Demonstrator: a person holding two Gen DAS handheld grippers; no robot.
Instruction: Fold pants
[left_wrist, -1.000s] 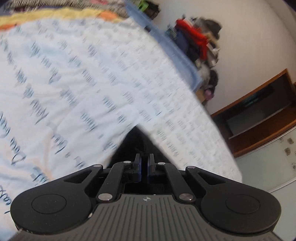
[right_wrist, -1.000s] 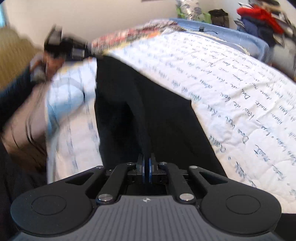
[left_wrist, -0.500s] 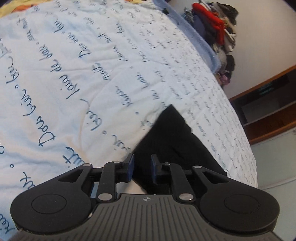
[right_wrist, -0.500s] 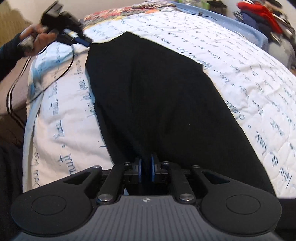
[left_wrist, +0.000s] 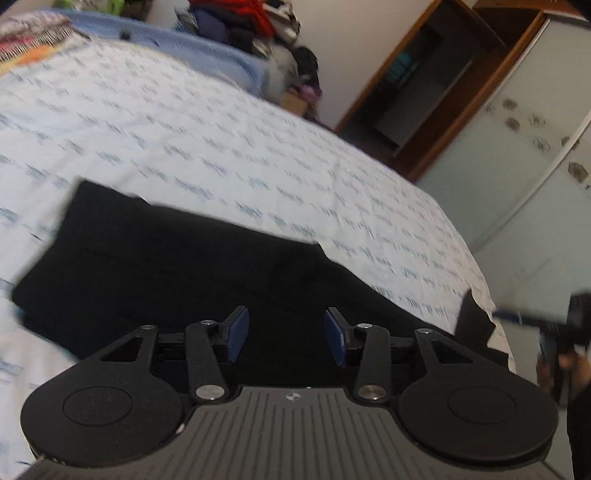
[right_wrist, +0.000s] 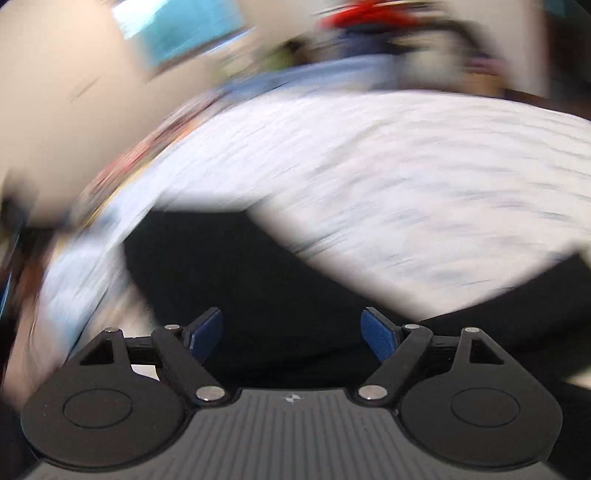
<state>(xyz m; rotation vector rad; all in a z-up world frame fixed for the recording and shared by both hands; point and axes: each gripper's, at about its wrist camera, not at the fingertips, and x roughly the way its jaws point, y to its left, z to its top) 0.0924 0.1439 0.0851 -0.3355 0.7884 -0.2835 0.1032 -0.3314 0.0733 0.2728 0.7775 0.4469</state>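
Both sets of jaws, pressed together on cloth a second ago, now stand spread and hold nothing. Just beyond the left gripper (left_wrist: 282, 334) the black pants (left_wrist: 177, 258) lie as a folded band on the script-printed bedsheet (left_wrist: 221, 140). Blur smears the right gripper (right_wrist: 291, 334) view, with dark cloth just ahead. One fold looks done; probably another fold and smoothing remain.

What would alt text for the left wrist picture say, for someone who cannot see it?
Black pants lie folded on a bed with a white, script-printed cover. The open left tongs hover over them, empty. Behind are a heap of clothes and a wooden shelf unit.
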